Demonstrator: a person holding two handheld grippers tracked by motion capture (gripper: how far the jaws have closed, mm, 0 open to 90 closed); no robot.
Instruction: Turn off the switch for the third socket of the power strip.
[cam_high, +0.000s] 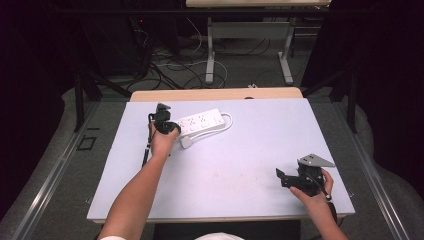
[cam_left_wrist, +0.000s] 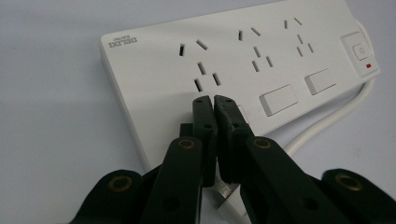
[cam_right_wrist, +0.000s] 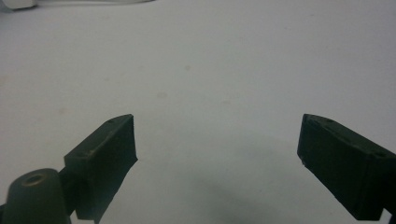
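Forearms come in from the bottom edge of the high view. Left gripper (cam_high: 165, 121) sits at the power strip's (cam_high: 200, 122) near-left end, jaws closed together, tips pressing on the strip's face just below the first socket group (cam_left_wrist: 201, 65); nothing clamped between them. White plug (cam_high: 186, 142) lies loose on the mat (cam_high: 240, 165), just in front of the strip, not yet inserted. Right gripper (cam_high: 287, 179), well apart at the near-right corner, jaws spread, empty. Judgement: early stage; strip steadied, plugging-in left.

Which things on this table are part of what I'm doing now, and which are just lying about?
In the job:
power strip
its white cable
left gripper, jaws shut over the strip
white plug

Lying about:
right gripper, open over bare table
floor cables
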